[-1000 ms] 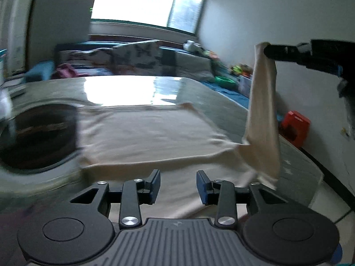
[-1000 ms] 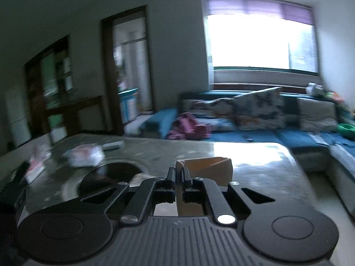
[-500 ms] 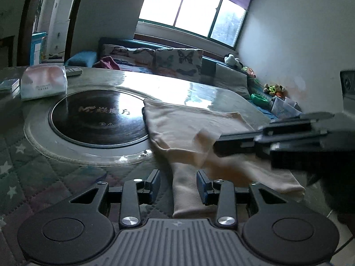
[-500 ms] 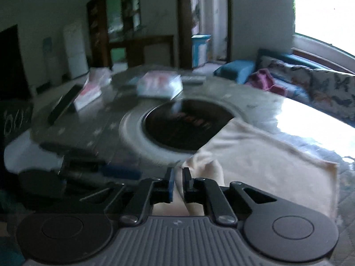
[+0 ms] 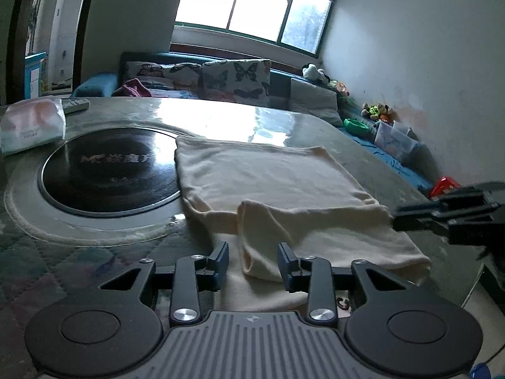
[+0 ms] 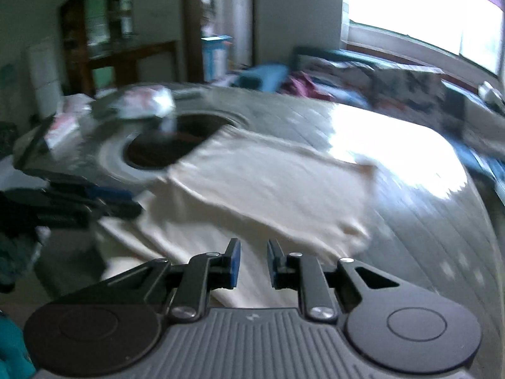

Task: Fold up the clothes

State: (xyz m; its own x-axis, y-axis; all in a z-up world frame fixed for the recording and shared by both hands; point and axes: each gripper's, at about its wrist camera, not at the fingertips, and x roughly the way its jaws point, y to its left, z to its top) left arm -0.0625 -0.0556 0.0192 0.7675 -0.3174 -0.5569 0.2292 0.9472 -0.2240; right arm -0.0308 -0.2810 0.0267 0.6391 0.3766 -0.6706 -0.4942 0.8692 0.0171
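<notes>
Faint grey logo lettering on black hotplate disc point(image 5: 109, 170), not legible

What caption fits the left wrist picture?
Open left gripper hovers over a folded cream cotton garment beside a round black glass hotplate.

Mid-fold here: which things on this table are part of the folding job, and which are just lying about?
Part of the job:
- cream garment, a strip folded over its near edge
- left gripper, open above the cloth
- right gripper, open, holding nothing

Lying about:
- tissue pack
- remote control
- round black hotplate set in the table
</notes>
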